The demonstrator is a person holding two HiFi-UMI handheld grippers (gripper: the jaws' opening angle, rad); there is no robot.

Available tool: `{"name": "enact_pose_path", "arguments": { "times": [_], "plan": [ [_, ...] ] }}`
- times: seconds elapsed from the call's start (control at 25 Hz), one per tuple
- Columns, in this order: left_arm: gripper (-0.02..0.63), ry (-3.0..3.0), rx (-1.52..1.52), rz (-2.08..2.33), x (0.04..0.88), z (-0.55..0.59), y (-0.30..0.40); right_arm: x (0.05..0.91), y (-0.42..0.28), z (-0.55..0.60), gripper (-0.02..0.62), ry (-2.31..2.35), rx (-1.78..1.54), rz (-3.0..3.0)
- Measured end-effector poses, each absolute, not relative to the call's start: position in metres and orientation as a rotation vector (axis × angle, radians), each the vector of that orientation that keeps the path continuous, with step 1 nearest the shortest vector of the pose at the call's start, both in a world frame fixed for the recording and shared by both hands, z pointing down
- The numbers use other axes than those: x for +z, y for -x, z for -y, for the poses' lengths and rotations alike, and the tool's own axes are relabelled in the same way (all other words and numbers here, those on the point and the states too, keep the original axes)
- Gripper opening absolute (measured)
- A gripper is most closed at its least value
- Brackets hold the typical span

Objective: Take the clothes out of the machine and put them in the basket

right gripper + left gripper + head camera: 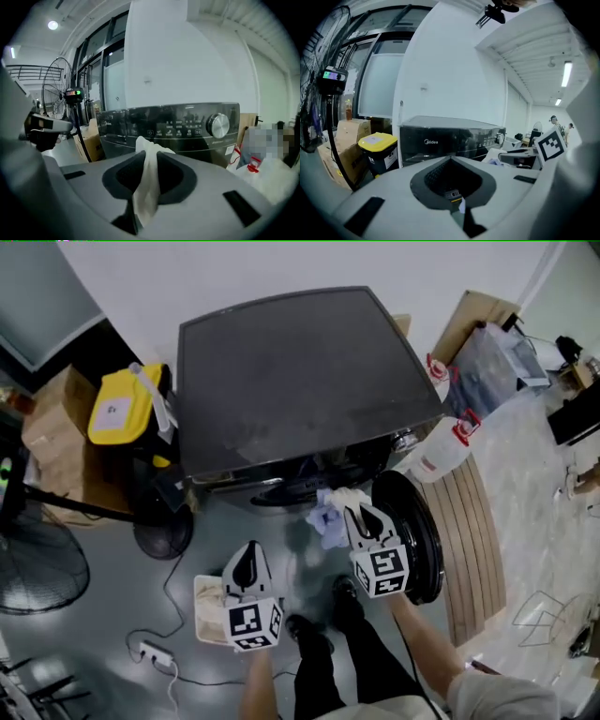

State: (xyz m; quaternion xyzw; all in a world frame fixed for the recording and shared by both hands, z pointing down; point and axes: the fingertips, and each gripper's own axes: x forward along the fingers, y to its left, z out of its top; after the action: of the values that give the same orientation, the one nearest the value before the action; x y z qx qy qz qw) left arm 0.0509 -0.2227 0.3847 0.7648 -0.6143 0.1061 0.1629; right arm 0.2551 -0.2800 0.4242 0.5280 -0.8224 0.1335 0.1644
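- The head view alone shows the layout from above: the dark-topped washing machine (300,381) with its round door (419,538) swung open to the right, and the cream basket (207,607) on the floor in front, partly under the left gripper (248,557).
- The same view places the right gripper (362,516) just in front of the drum opening, beside the door. A bunched cloth (328,510) is at its tips.
- Only the right gripper view shows the grip itself. The jaws are pressed narrowly on the cloth (147,185), which runs up between the dark pads and pokes out above them in front of the control panel and its silver knob (218,125).
- The left gripper view shows that gripper's jaws brought together with no garment between them. Beyond them are the machine's front and a yellow-lidded bin (378,140).
- The cloth looks pale blue and cream, loosely crumpled, from above. From the right gripper it looks like a soft white folded strip.
- It hangs off the floor, well apart from the basket. Whether any of it trails into the drum cannot be told.
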Motion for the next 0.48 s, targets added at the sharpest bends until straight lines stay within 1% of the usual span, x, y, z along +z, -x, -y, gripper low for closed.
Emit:
{"name": "enact_pose_path", "arguments": {
  "times": [0.28, 0.48],
  "plan": [
    [0.018, -2.181, 0.306, 1.824, 0.324, 0.194, -0.040, 0.324, -0.240, 0.245, 0.083, -1.419, 0.277, 2.449],
    [0.018, -2.097, 0.276, 1.907, 0.304, 0.156, -0.007, 0.272, -0.201, 0.214, 0.083, -1.310, 0.141, 2.532]
  ]
}}
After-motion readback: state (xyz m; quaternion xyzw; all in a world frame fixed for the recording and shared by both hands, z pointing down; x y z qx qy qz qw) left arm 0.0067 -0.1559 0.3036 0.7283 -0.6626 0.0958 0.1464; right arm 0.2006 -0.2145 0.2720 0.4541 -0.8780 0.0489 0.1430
